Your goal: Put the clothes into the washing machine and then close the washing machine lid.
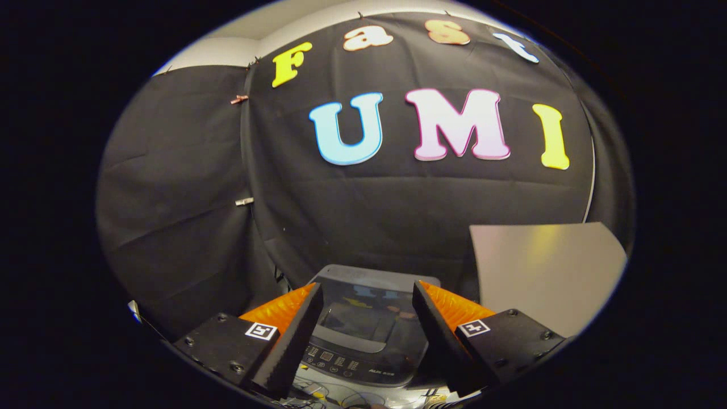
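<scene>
A: Where is the washing machine [363, 326] sitting?

B: It is lying just ahead of the claw [367, 295], at twelve o'clock, showing between the two spread fingers. The claw is standing open and gripping nothing.

A: How is it looking?

B: The dark glossy lid [360, 315] is lying flat and shut, reflecting the wall, with the control panel [341, 360] running along the near edge. A grey board [545, 272] is standing at two o'clock. No clothes are showing.

A: So what suits the step in hand?

B: I am judging it fits both laundry already inside and laundry still elsewhere. Either way, keeping the claw level and centred on the lid is helping.
</scene>
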Demonstrator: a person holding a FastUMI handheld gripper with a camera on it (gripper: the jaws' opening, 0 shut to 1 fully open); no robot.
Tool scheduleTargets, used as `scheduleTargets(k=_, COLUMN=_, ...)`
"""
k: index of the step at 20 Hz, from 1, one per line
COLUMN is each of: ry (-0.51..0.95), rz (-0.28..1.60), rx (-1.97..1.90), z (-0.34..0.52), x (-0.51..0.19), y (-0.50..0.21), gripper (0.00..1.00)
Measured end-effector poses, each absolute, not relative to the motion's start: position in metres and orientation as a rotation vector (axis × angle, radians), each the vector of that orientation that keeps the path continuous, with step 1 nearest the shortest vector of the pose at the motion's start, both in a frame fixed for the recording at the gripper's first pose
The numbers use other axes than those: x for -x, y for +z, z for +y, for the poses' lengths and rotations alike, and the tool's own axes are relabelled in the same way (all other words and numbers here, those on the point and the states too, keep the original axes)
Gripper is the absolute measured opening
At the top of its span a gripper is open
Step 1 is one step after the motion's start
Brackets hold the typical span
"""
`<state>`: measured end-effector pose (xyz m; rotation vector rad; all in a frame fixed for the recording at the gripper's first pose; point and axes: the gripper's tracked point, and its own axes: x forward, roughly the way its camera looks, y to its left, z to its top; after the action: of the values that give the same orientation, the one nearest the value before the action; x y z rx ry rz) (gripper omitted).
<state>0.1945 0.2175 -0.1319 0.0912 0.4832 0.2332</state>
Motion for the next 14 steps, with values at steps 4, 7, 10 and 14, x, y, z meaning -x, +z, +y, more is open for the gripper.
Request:
scheduleTargets(k=4, ry=0.212, rz=0.335, rx=-0.058, z=0.180, x=-0.168, y=-0.081, gripper=0.99)
scheduleTargets(k=7, ry=0.182, rz=0.232, rx=-0.039, z=0.144, x=-0.147, y=-0.049, gripper=0.99)
scheduleTargets(k=10, ry=0.144, rz=0.147, rx=-0.023, z=0.111, x=-0.116, y=-0.024, gripper=0.99)
scheduleTargets(k=14, ry=0.088, rz=0.078, rx=0.017, z=0.071, x=-0.078, y=-0.004, gripper=0.98)
